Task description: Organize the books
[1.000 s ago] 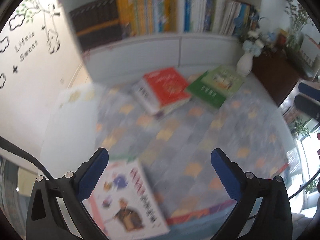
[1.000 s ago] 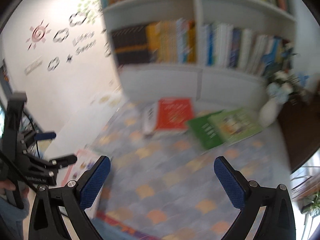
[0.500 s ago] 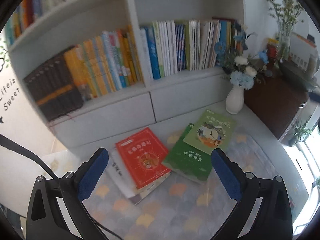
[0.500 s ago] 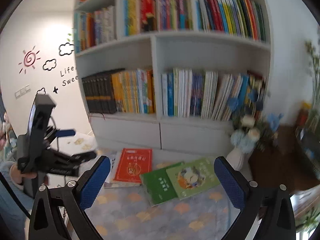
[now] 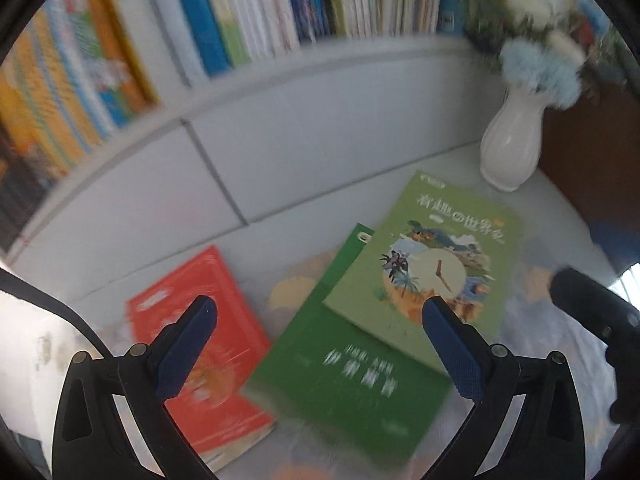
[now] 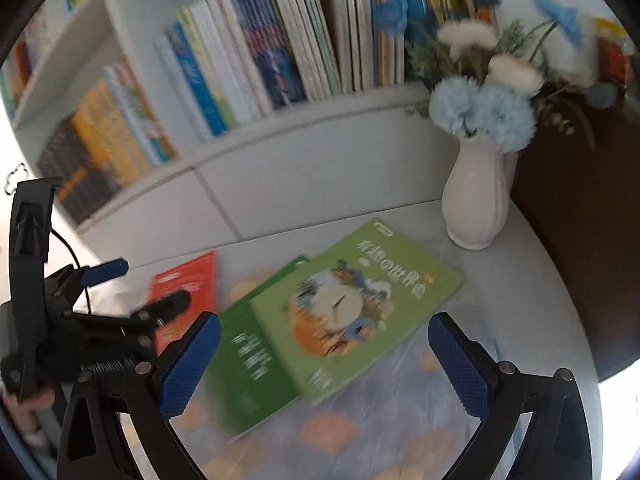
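Observation:
Three books lie flat on the table before a white bookshelf. A light green book (image 5: 432, 256) with a clock picture rests partly on a dark green book (image 5: 344, 376); a red book (image 5: 200, 344) lies to their left. They also show in the right wrist view: light green book (image 6: 352, 300), dark green book (image 6: 248, 368), red book (image 6: 184, 288). My left gripper (image 5: 318, 344) is open and empty, above the red and dark green books. My right gripper (image 6: 324, 356) is open and empty, above the green books.
A white vase (image 6: 476, 200) of blue and white flowers stands at the back right, close to the light green book. The bookshelf (image 5: 240, 148) holds rows of upright books. A dark wooden cabinet (image 6: 580, 240) is on the right. A patterned cloth (image 6: 380, 432) covers the table.
Both grippers have swung up from the table toward the shelf, then come down close over the three books. Both jaws stayed open and empty.

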`<state>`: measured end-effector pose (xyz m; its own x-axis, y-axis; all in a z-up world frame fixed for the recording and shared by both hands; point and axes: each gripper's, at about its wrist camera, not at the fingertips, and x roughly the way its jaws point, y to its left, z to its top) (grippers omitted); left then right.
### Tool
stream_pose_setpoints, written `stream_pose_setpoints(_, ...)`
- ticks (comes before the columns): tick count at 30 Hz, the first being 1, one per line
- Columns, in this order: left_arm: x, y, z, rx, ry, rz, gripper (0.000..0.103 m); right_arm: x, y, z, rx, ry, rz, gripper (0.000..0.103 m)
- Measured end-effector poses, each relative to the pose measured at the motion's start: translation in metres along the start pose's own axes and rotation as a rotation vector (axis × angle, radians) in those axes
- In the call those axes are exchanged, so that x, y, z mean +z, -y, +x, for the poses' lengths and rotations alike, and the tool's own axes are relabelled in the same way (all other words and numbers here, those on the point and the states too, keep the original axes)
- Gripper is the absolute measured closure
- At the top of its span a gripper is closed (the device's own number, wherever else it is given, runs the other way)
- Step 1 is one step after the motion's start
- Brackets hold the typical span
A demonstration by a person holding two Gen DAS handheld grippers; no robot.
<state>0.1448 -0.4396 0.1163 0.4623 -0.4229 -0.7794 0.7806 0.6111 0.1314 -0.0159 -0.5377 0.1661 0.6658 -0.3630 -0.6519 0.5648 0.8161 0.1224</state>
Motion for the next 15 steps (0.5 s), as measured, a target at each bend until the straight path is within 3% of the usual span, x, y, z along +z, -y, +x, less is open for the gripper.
stream_pose_setpoints(3, -0.002, 0.010, 0.041, -0.082, -0.015, 0.002, 0.001, 0.004, 0.008, 0.039, -0.057, 0.038, -0.027, 0.000)
stream_pose_setpoints(6, 0.000, 0.013, 0.075, -0.103, -0.022, 0.014, 0.001, 0.002, 0.014, 0.072, -0.055, 0.064, 0.012, 0.000)
stream_pose_setpoints(10, 0.005, 0.019, 0.110, -0.154, -0.032, 0.092, 0.000, 0.002, 0.013, 0.123, -0.138, 0.012, 0.024, 0.000)
stream_pose_setpoints(12, 0.011, 0.023, 0.115, -0.204, 0.022, 0.142, 0.000, -0.002, 0.018, 0.133, -0.212, 0.003, 0.029, 0.000)
stream_pose_setpoints(15, 0.020, 0.027, 0.123, -0.233, 0.046, 0.147, 0.000, -0.005, 0.035, 0.134, -0.253, -0.011, 0.108, 0.000)
